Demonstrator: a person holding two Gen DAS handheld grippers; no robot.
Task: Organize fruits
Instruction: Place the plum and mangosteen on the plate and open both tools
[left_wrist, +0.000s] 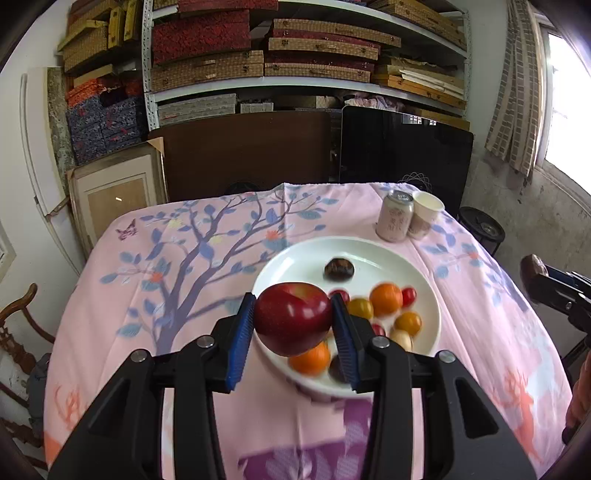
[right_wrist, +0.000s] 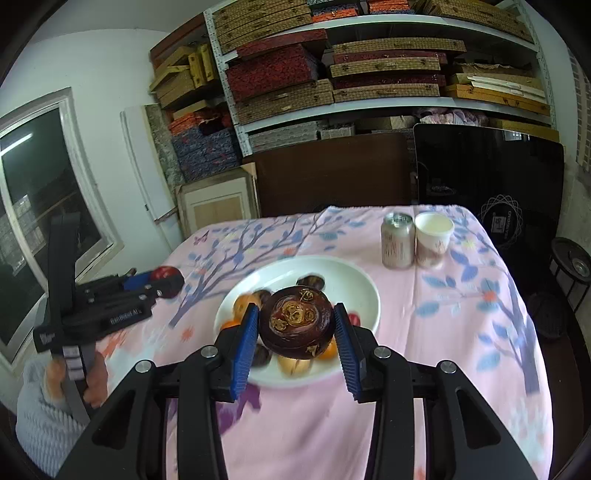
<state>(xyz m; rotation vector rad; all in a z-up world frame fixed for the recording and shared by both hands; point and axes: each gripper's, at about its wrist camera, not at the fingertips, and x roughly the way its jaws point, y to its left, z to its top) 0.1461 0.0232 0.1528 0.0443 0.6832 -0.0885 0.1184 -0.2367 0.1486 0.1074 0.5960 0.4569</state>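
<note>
Apple (left_wrist: 293, 319) clamped between left gripper (left_wrist: 293, 332) pads.

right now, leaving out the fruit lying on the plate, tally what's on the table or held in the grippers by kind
apple: 1
dark round fruit: 1
plate: 1
can: 1
cup: 1
total: 5

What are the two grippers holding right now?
Left gripper: shut on the apple.
Right gripper: shut on the mangosteen.
</note>
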